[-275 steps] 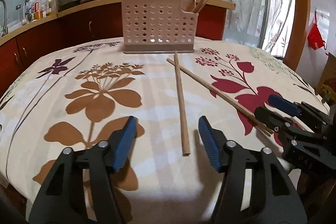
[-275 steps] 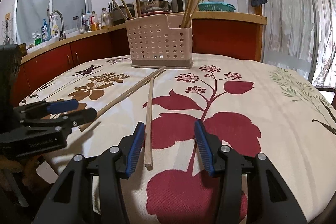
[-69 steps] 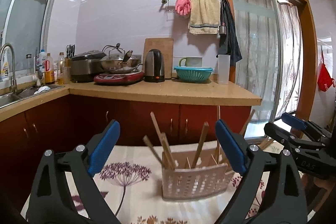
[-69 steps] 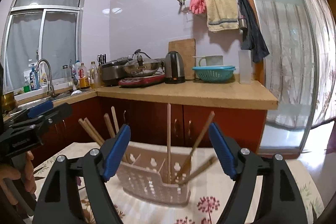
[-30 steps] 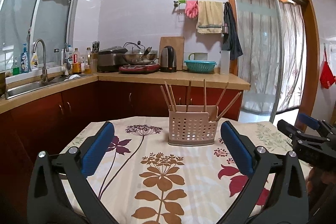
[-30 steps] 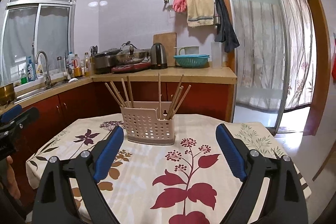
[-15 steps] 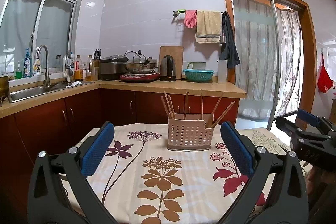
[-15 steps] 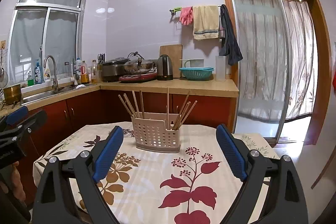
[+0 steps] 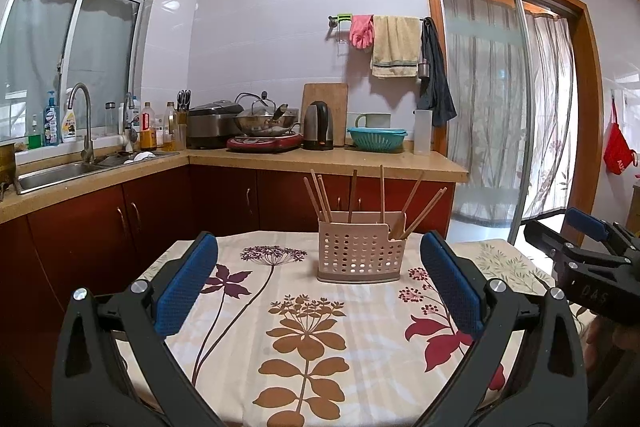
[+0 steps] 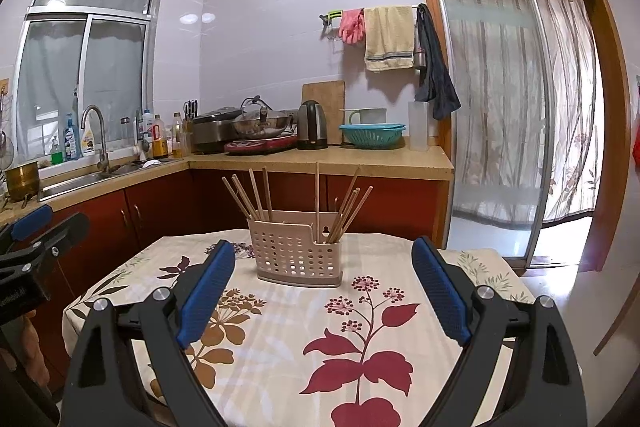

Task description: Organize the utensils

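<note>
Left wrist view first: my left gripper [image 9: 318, 285] is spread wide with nothing in it, same deal for the right gripper [image 10: 322, 289] on its own cam. Past them the flowered tablecloth [image 9: 304, 339] looks bare, no loose sticks I can spot. Further back, the perforated utensil holder [image 9: 354, 253] sits upright with all the visible chopsticks [image 9: 352, 195] standing in it. Pretty much done, I'd say.

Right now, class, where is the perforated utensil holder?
In both wrist views the utensil holder stands upright at the far middle of the floral tablecloth, chopsticks inside, before the red cabinets.
</note>
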Tool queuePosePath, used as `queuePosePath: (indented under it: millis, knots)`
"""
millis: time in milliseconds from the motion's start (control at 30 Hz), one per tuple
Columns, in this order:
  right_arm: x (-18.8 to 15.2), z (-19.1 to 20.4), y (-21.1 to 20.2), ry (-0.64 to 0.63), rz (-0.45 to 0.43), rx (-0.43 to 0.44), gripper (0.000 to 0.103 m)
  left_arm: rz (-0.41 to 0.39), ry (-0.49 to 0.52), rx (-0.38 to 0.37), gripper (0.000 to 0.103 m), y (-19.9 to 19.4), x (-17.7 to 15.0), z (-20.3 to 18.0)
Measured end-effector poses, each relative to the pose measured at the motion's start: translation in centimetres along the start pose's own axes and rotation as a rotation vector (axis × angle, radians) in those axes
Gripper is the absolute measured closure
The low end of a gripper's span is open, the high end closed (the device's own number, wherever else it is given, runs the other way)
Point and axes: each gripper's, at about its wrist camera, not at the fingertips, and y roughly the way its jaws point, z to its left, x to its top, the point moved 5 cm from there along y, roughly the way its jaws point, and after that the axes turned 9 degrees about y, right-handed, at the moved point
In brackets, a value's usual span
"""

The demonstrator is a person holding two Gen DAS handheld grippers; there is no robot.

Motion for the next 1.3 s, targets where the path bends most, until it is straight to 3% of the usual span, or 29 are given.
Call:
queuePosePath:
  millis: [1300]
  knots:
    - [-0.84, -0.45, 0.2, 0.001, 0.011, -0.003, 0.015, 0.014, 0.0, 0.011, 0.004, 0.6, -0.7, -0.22]
